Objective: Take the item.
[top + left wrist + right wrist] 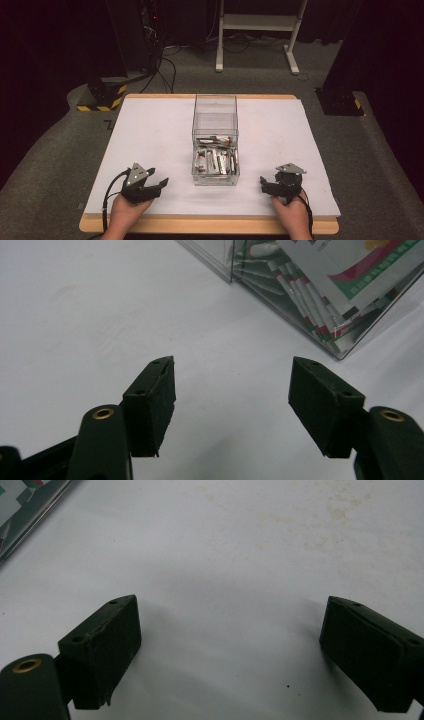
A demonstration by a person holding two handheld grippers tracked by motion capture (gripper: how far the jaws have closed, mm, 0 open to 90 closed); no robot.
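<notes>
High view: clear box (215, 145) of sachets (215, 161) sits mid-tabletop (150, 130), between left tongs (159, 186) and right tongs (265, 186), near both. Left gripper view: jaws wide, empty. Right gripper view: likewise. Judged pre-approach; next, reach into the box.

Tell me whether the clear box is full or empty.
Partly full: the clear box holds sachets piled low in its near end; the upper part is empty.
</notes>
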